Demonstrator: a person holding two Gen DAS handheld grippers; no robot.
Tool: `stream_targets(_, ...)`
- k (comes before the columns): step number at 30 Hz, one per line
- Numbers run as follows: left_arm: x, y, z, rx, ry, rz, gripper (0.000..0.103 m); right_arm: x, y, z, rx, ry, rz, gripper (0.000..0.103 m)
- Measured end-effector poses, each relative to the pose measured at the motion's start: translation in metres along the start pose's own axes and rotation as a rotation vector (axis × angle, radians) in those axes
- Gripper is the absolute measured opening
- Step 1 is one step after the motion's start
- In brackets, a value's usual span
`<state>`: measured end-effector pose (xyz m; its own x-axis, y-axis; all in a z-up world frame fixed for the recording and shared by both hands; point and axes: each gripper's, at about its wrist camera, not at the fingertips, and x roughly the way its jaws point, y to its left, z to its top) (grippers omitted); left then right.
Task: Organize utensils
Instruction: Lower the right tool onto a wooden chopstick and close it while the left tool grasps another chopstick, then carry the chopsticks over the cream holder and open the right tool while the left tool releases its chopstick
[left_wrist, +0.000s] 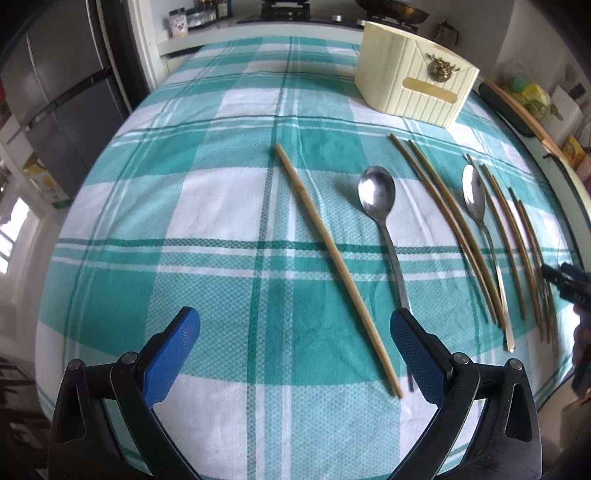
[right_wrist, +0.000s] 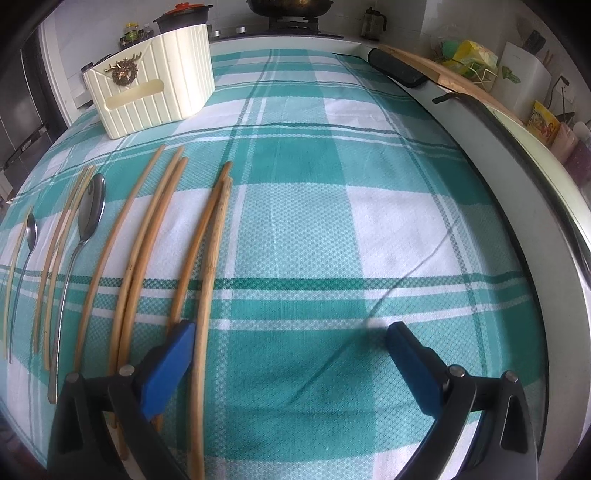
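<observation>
On the checked cloth (left_wrist: 221, 206), nearer than the cream holder (left_wrist: 413, 74), lie two spoons and eight chopsticks. From the left: a lone pale chopstick (left_wrist: 334, 258), a spoon (left_wrist: 380, 206), a chopstick pair (left_wrist: 443, 218), a second spoon (left_wrist: 476, 203), then five more chopsticks. The left gripper (left_wrist: 295, 354) and right gripper (right_wrist: 291, 363) both have jaws wide apart, holding nothing.

The steel spoon's handle end (left_wrist: 409, 384) disappears behind the left gripper's blue finger (left_wrist: 417, 354). The cream ribbed holder's inside (right_wrist: 177, 40) cannot be seen.
</observation>
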<state>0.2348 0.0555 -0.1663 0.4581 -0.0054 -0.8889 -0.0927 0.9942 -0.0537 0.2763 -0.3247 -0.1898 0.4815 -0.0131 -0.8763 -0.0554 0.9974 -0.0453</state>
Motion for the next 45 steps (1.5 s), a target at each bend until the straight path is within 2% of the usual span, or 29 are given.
stream_targets(5, 0.031, 0.006, 0.033, -0.004, 0.06, 0.017, 0.101, 0.002, -0.003, 0.005, -0.05, 0.072, 0.036, 0.103)
stream_targets(9, 0.052, 0.01, 0.054, 0.025, 0.106, 0.04, 0.09, 0.008, -0.001, 0.017, -0.096, 0.113, 0.058, 0.1)
stream_targets(14, 0.067, 0.012, 0.076, 0.079, 0.144, 0.038, 0.089, 0.016, 0.016, 0.051, -0.182, 0.124, 0.085, 0.061)
stream_targets(17, 0.074, 0.014, 0.092, 0.089, 0.181, 0.024, 0.084, 0.025, 0.025, 0.074, -0.197, 0.133, 0.103, 0.049)
stream_targets(20, 0.081, 0.013, 0.107, 0.098, 0.216, 0.022, 0.076, 0.035, 0.032, 0.097, -0.189, 0.141, 0.122, 0.044)
stream_targets(21, 0.082, 0.011, 0.111, 0.104, 0.228, 0.023, 0.071, 0.037, 0.034, 0.104, -0.188, 0.141, 0.127, 0.04)
stream_targets(23, 0.084, 0.006, 0.116, 0.123, 0.242, 0.024, 0.059, 0.044, 0.038, 0.117, -0.178, 0.148, 0.122, 0.012)
stream_targets(24, 0.083, 0.004, 0.118, 0.126, 0.245, 0.011, 0.043, 0.046, 0.039, 0.122, -0.171, 0.15, 0.127, 0.01)
stream_targets(25, 0.082, 0.001, 0.119, 0.13, 0.246, 0.004, 0.019, 0.049, 0.038, 0.126, -0.163, 0.154, 0.138, 0.009)
stream_targets(26, 0.082, -0.002, 0.12, 0.138, 0.242, 0.017, 0.013, 0.052, 0.038, 0.131, -0.153, 0.156, 0.143, 0.007)
stream_targets(28, 0.081, -0.005, 0.118, 0.147, 0.22, 0.031, 0.004, 0.053, 0.034, 0.133, -0.124, 0.15, 0.156, 0.007)
stream_targets(30, 0.078, -0.005, 0.116, 0.144, 0.196, 0.029, 0.004, 0.049, 0.029, 0.133, -0.086, 0.12, 0.172, 0.007)
stream_targets(33, 0.059, 0.001, 0.118, 0.094, 0.143, -0.028, 0.004, 0.028, 0.018, 0.129, -0.035, 0.05, 0.213, 0.007)
stream_targets(42, -0.065, 0.006, 0.129, 0.08, -0.161, -0.176, 0.004, -0.092, 0.01, 0.13, -0.029, -0.238, 0.26, 0.007)
stream_targets(45, -0.096, 0.006, 0.138, 0.097, -0.236, -0.207, 0.004, -0.133, 0.013, 0.129, -0.049, -0.33, 0.267, 0.007)
